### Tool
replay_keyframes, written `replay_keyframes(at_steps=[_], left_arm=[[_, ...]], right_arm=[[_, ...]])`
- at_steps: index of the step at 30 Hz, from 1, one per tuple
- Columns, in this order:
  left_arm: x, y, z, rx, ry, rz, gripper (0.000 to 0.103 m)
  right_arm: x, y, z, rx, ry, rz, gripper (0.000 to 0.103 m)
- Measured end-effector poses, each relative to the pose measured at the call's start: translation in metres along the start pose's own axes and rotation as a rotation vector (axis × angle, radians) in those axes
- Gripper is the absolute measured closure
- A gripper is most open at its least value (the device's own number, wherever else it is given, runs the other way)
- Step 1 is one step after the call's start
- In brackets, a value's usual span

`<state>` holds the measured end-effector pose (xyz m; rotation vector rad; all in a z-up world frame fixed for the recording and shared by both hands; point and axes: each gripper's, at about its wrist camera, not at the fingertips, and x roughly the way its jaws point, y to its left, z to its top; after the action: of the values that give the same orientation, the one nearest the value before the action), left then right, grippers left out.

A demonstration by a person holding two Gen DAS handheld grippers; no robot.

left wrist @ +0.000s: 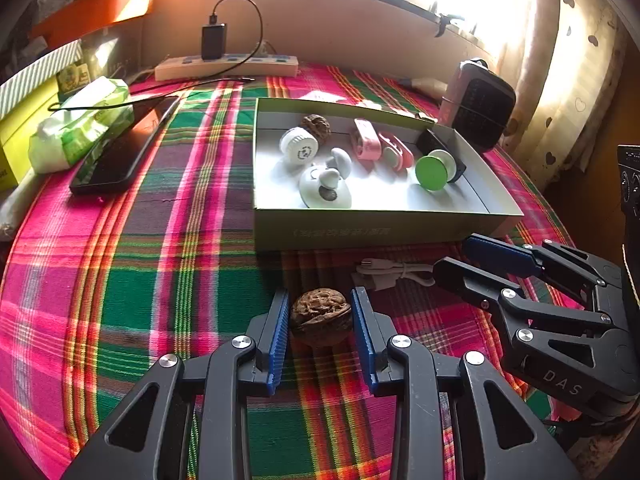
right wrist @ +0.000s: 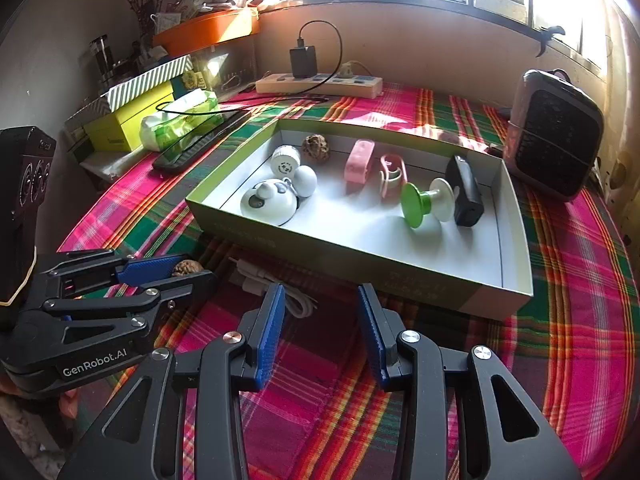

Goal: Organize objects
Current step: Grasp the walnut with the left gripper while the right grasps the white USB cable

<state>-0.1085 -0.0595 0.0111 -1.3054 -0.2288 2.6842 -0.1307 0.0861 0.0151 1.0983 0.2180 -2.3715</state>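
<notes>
Left wrist view, and the left gripper [left wrist: 320,316] sits low over the plaid tablecloth [left wrist: 140,280] with a walnut [left wrist: 321,316] right between its blue pads [left wrist: 280,332]. The jaws stand apart, a sliver of daylight on each side of the shell, so nothing is clamped. The nut rests on the cloth, just in front of the box.

And what a box! The shallow green cardboard box [left wrist: 360,232], white inside, holds quite a crowd. At the back left corner, a second walnut [left wrist: 316,128] beside a white round cap [left wrist: 298,148]. In front of those, a white round panda-faced gadget [left wrist: 324,190] with a small white egg-shaped piece [left wrist: 341,160] touching it. In the middle, a pink clip [left wrist: 366,140] and next to it a pink-and-white clip [left wrist: 396,152]. Over on the right, a green-and-white spool [left wrist: 436,170] leaning against a black rectangular device [left wrist: 440,148].

On to the right wrist view: the right gripper [right wrist: 322,328] hovers above the cloth with its jaws wide and nothing between them. A white coiled cable [right wrist: 276,288] lies on the cloth just ahead of its left finger, close to the box's front wall. Behind the box, a small heater [right wrist: 556,136] and a power strip [right wrist: 320,82].
</notes>
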Motion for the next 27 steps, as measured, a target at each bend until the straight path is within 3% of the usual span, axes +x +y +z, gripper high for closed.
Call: replay_keyframes(at_steps=[16, 27], left_arm=[[-0.005, 0.016, -0.002, -0.021, 0.0, 0.014, 0.074], [-0.005, 0.016, -0.003, -0.025, 0.001, 0.02, 0.073]], right_arm=[[0.014, 0.029, -0.003, -0.125, 0.076, 0.133, 0.064], [0.025, 0.037, 0.002, -0.153, 0.065, 0.041, 0.064]])
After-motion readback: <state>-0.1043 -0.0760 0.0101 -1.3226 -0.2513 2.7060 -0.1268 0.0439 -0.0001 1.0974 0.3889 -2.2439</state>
